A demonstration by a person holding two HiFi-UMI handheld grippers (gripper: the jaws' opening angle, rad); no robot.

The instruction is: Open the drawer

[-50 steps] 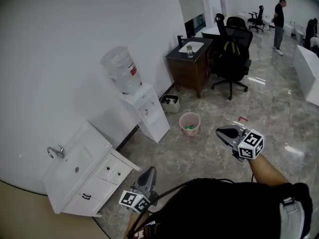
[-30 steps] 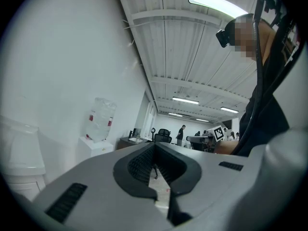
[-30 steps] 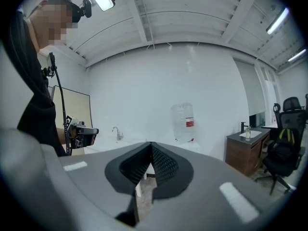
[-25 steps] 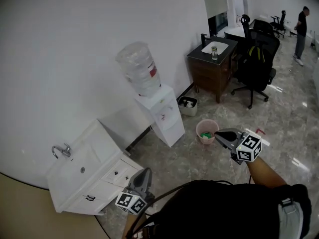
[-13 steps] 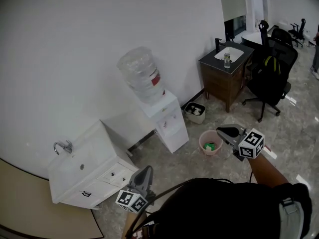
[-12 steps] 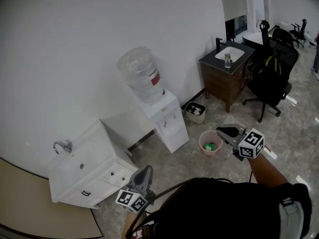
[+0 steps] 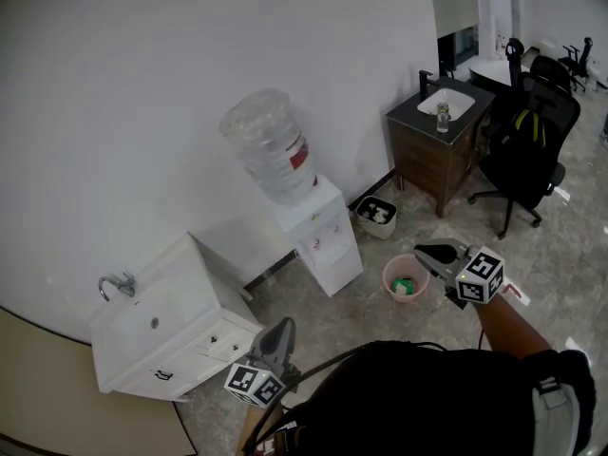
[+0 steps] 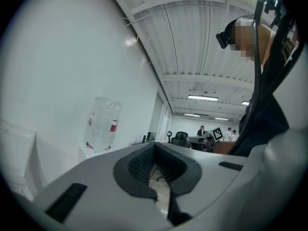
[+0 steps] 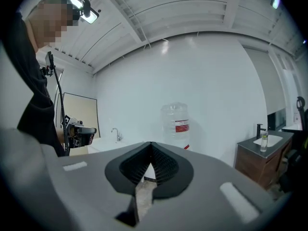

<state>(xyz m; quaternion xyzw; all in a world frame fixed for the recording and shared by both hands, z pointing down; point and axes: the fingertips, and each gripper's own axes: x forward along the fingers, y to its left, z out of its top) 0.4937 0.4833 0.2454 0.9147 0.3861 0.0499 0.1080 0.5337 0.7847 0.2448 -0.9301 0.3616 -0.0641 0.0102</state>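
The white sink cabinet (image 7: 157, 331) stands against the wall at the lower left of the head view. Its drawer fronts (image 7: 218, 337) face right and look closed. My left gripper (image 7: 281, 328) floats just right of the cabinet, apart from it, jaws shut and empty. The right gripper (image 7: 425, 252) is further right, above the pink bucket, also shut on nothing. In the left gripper view the left gripper (image 8: 154, 154) has its jaws together. The right gripper (image 9: 150, 154) shows the same in the right gripper view, with the cabinet's faucet (image 9: 115, 133) beyond it.
A water dispenser (image 7: 321, 238) with a big bottle (image 7: 266, 145) stands beside the cabinet. A pink bucket (image 7: 406, 278) and a small bin (image 7: 378, 215) sit on the floor. Further along the wall are a dark wooden vanity (image 7: 439, 155) and a black office chair (image 7: 532, 126).
The whole view has slid along the wall: the white cabinet and the dispenser now lie closer in front of me. Both grippers travelled along and stayed shut.
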